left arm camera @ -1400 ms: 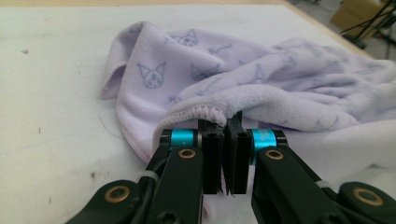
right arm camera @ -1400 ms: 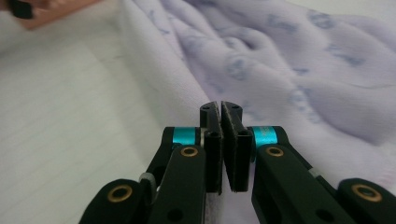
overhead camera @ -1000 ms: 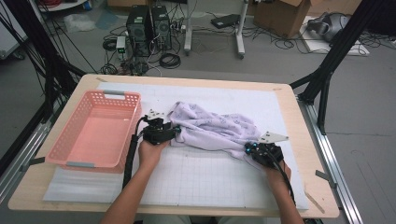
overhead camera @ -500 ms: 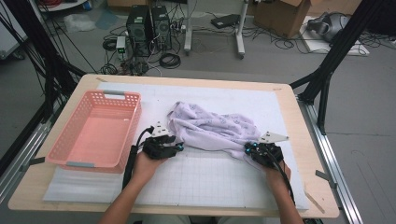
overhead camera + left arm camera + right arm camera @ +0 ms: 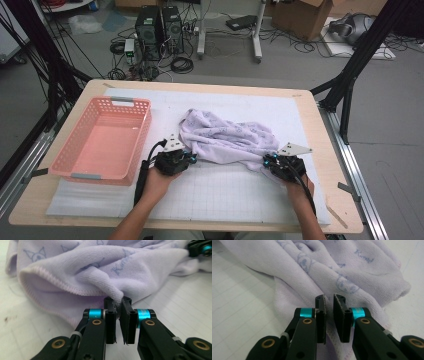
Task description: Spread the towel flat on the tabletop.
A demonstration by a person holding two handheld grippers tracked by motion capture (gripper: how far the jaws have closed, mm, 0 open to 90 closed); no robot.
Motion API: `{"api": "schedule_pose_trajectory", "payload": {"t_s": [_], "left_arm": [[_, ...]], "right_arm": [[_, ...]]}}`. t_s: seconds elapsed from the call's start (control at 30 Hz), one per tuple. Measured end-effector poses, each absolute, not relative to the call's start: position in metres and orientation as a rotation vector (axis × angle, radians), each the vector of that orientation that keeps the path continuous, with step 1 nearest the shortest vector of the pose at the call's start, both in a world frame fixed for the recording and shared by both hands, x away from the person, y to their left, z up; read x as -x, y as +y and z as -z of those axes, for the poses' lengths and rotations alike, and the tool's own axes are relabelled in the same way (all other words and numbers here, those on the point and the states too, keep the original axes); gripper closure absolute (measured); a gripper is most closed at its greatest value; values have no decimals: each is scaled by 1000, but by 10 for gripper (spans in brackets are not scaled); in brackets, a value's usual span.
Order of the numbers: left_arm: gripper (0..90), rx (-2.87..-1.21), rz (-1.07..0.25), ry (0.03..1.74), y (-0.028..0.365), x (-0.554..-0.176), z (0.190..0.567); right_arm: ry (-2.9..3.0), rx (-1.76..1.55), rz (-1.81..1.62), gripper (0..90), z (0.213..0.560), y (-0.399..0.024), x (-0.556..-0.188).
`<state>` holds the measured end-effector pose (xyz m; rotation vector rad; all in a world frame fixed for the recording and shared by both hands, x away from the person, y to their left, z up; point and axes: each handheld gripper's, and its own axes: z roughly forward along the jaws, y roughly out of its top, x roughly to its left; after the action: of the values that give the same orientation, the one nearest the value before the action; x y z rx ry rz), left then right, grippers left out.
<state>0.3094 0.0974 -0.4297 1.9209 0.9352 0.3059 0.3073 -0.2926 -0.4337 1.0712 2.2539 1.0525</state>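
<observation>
The crumpled lilac terry towel with printed cartoon figures (image 5: 227, 142) lies in the middle of the white gridded mat (image 5: 235, 200) on the counter, between your two hands. Your left gripper (image 5: 118, 305) has just been closing its jaws, and they now pinch a small fold of the towel's hemmed edge. The jaws of your right gripper (image 5: 329, 301) stand nearly together over the towel's other end; a thin layer of cloth lies under and between them, but I cannot tell if the pads really press on it.

The risk, as I judge it, is in these two grips. The left one holds only a little tip of fabric, so a quick pull may let it slip out. If the right one catches nothing, the towel will swing from one corner when you lift. The cloth is also bunched, so you may take two layers together and the towel will not open flat.

The pink plastic lattice basket (image 5: 131, 107) stands just beside your left hand (image 5: 157, 184), apart from the towel. The trailing cable of this gripper could catch its rim.
</observation>
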Motion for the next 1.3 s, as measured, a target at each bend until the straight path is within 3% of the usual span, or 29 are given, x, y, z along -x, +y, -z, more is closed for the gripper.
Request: {"api": "schedule_pose_trajectory", "payload": {"t_s": [0.23, 0.83, 0.9, 0.97, 1.0, 1.1, 1.3], "left_arm": [[839, -1859, -258, 922, 126, -281, 426], [838, -1790, -166, 916, 145, -223, 423], [765, -1789, -182, 939, 148, -221, 425], [514, -1755, -180, 1019, 152, -224, 428], [462, -1746, -201, 1045, 155, -225, 428], [421, -1763, -303, 1062, 155, -229, 427], [398, -1829, -270, 1146, 137, -267, 444]], "right_arm": [[2292, -1005, -1079, 866, 425, -289, -290], [2404, -880, -1143, 869, 414, -291, -215], [2395, -888, -1161, 791, 413, -293, -211], [2349, -953, -1207, 654, 413, -300, -211], [2320, -987, -1248, 624, 412, -304, -213], [2197, -1091, -1248, 501, 413, -316, -218], [2141, -1244, -1114, 439, 426, -322, -251]]}}
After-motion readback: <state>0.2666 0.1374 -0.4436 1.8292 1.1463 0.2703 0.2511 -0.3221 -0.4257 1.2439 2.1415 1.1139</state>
